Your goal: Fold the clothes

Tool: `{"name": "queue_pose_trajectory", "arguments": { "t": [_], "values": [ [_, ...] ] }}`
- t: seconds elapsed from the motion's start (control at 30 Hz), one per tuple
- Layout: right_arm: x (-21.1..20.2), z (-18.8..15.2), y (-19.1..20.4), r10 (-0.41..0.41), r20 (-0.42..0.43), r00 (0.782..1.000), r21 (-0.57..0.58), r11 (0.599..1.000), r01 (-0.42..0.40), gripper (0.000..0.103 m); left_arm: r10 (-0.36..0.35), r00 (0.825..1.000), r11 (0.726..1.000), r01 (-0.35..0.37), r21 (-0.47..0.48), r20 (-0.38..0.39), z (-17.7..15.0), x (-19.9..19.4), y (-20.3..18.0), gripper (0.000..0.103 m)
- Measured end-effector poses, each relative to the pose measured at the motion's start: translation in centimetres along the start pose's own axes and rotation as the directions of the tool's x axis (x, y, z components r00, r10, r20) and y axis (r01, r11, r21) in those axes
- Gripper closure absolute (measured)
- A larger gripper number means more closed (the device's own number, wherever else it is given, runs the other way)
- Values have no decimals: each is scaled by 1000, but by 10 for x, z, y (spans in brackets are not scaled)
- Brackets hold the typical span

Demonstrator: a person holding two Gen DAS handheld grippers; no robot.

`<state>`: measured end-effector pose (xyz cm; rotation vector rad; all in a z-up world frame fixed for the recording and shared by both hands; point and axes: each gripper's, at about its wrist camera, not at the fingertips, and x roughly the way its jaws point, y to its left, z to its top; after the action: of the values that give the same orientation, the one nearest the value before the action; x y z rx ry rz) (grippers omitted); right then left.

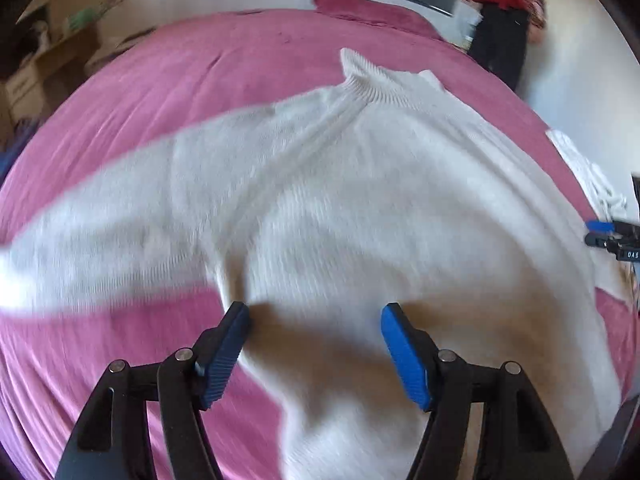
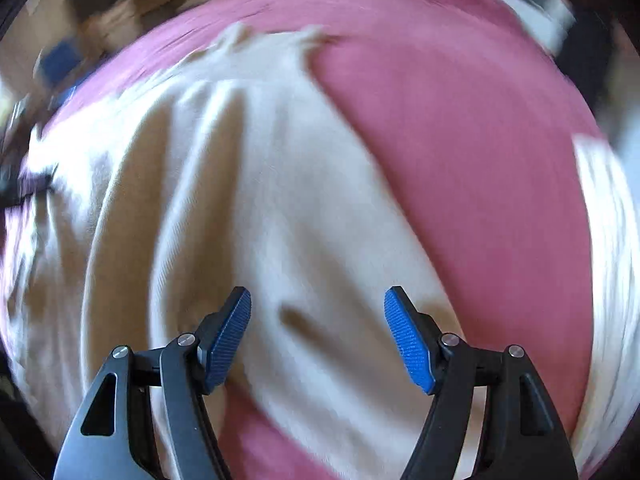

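With the sweater (image 1: 360,200) spread on the bed (image 1: 200,72), both the left gripper (image 1: 316,344) and right gripper (image 2: 318,332) gape empty over its hem, so a shallow pinch could bunch the knit.

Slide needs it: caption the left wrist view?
Open left gripper above a white sweater spread on a pink bedspread.

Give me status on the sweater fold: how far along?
Done: the white sweater lies spread on the pink bedspread, collar away, one sleeve out sideways. In hand: nothing; the left tongs and right tongs are open above it. Left: every fold; no sleeve or hem is turned in.
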<state>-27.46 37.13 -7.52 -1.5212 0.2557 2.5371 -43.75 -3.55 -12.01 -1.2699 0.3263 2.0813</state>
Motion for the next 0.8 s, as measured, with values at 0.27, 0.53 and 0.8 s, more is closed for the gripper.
{"name": "queue_pose_trajectory", "arguments": {
  "t": [0.27,0.53,0.8],
  "values": [
    [-6,-1,-62,109,71,992,299,946,-125,31,-190,964,950,228,-211,187,20,-22,-117,28],
    [12,5,-54,109,61,992,193,974,-119,35,-260,932,953,290,-91,252,27,-11,-174,19],
    [14,-2,-49,40,58,997,92,995,-46,100,-183,951,969,217,-116,251,-9,1,-149,19]
  ]
}}
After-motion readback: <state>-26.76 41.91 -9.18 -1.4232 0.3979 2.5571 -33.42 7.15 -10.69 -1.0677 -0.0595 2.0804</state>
